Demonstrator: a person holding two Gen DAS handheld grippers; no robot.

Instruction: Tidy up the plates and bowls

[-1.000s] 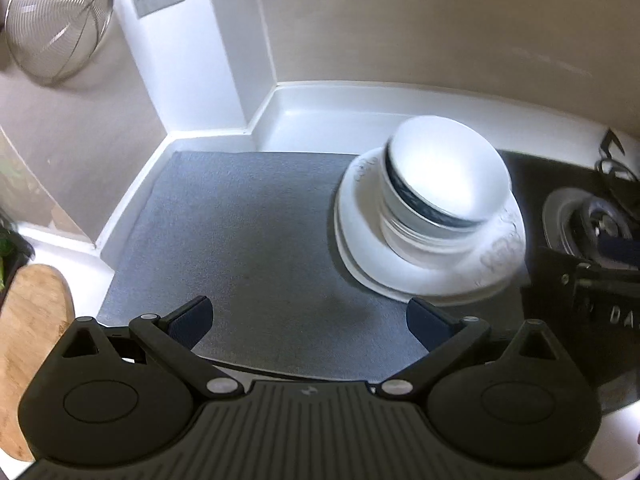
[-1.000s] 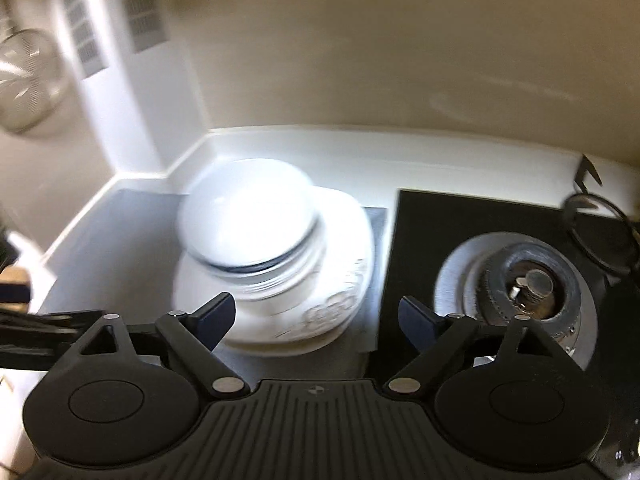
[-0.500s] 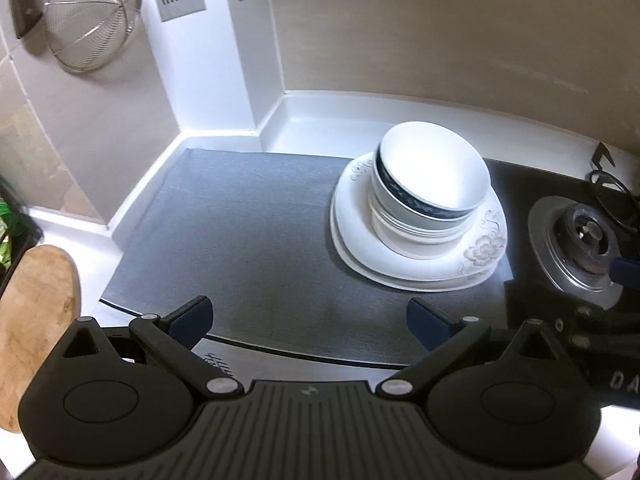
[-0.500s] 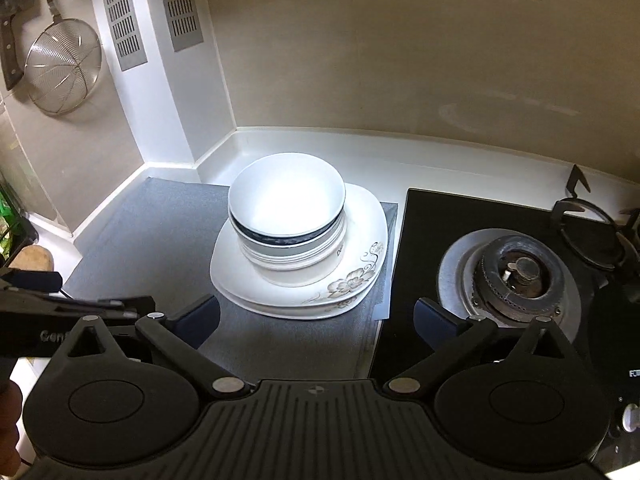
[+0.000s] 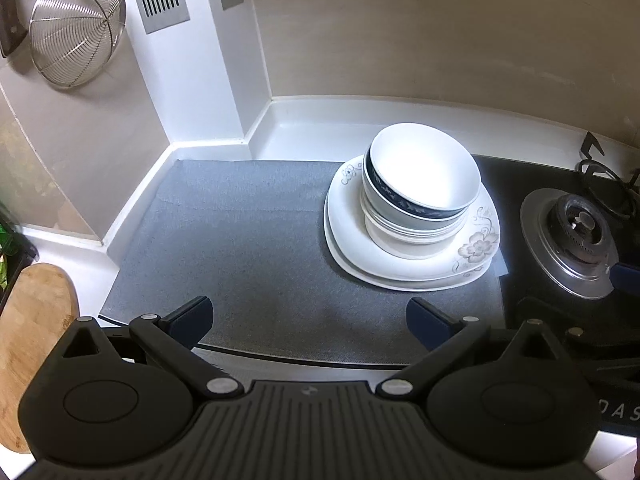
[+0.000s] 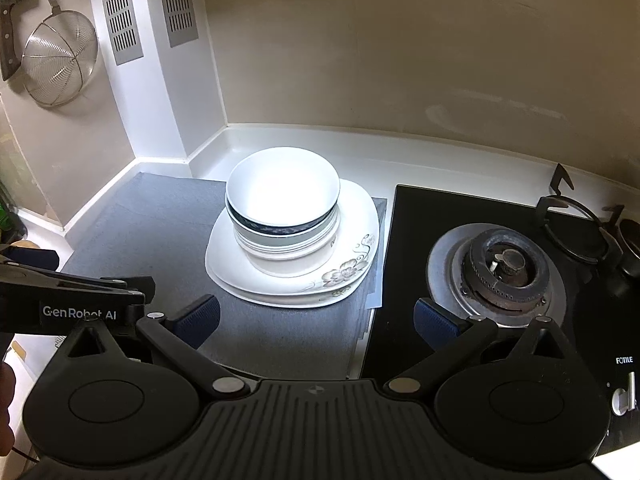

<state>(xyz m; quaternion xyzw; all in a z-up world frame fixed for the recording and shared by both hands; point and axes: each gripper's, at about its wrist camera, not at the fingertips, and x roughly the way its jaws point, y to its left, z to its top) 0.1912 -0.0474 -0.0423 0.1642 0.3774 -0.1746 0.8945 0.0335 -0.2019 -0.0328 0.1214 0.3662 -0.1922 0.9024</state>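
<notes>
Bowls: we see a nested stack of bowls [image 5: 420, 196], white inside, the upper ones with a dark blue band; it sits right of centre in the left wrist view and centre-left in the right wrist view [image 6: 282, 208].
Plates: the bowls rest on stacked white plates [image 5: 404, 268] with a floral print at the rim, also seen at [image 6: 280, 284].
Mat: the plates lie on a grey mat [image 5: 240, 248] covering the surface, at its right edge beside the black hob [image 6: 420, 220].
Burner: a gas burner [image 6: 504, 268] sits right of the plates, apart from them.
Left hand-held gripper: we note the left hand-held gripper [image 5: 308, 316] low in its frame, jaws wide apart, nothing between them; the stack lies above and to the right, well clear of the pads.
Right hand-held gripper: the right hand-held gripper [image 6: 316, 320] has just been opening and now stands spread wide, empty; the stack lies above, slightly left, untouched.
Wall: a wire strainer [image 5: 76, 28] hangs at the upper left.
Board: a wooden board [image 5: 32, 340] shows at the lower left edge.
</notes>
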